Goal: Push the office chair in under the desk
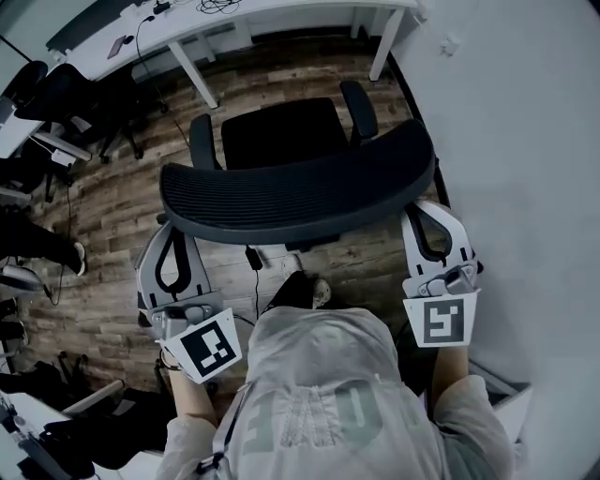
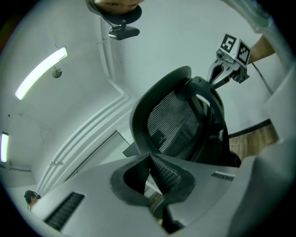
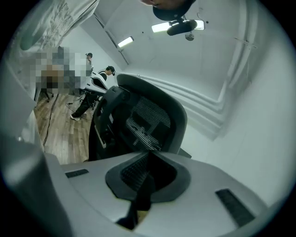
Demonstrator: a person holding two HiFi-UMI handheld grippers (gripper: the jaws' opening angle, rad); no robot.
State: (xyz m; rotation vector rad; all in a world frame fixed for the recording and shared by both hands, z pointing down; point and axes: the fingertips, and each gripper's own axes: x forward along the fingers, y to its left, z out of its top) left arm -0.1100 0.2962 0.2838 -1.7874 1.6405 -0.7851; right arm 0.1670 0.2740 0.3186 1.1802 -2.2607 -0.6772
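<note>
A black office chair with a mesh backrest [image 1: 300,192] stands before me, its seat [image 1: 281,131] facing the white desk [image 1: 281,11] at the top of the head view. The seat is partly short of the desk's edge. My left gripper [image 1: 178,227] is shut and empty, its tips at the left end of the backrest's rear side. At the backrest's right end sits my right gripper [image 1: 419,204], also shut and empty. The left gripper view shows closed jaws with the backrest [image 2: 175,120] just beyond. The right gripper view shows the same backrest [image 3: 148,115].
A white wall [image 1: 525,141] runs close along the right of the chair. Two desk legs [image 1: 192,75] flank the opening under the desk. Other dark chairs [image 1: 66,103] and cables crowd the left. My foot [image 1: 302,291] stands on the wooden floor behind the chair.
</note>
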